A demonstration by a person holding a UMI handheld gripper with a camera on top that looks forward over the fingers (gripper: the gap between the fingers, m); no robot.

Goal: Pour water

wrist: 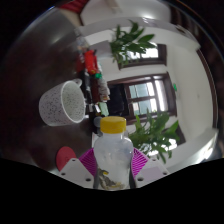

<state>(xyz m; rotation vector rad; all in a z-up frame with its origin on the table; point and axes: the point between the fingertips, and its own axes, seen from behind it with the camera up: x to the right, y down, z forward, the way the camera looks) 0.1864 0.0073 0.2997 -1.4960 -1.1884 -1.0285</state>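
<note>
Between the fingers: a clear bottle with a yellow cap is seen, tilted along with the whole view.
Red disc: a small round red thing is seen to the left of the fingers; what it is cannot be told.
Cup: a pale speckled cup is shown beyond the fingers, to the bottle's left, its open mouth turned toward the bottle and apart from it.
Clutter behind the cup: red, green and dark items are seen, too small to be named.
Gripper: the gripper is clenched on the bottle, a pink pad being pressed against each of its sides.
Plants: leafy green plants are seen beyond the bottle, near a window.
</note>
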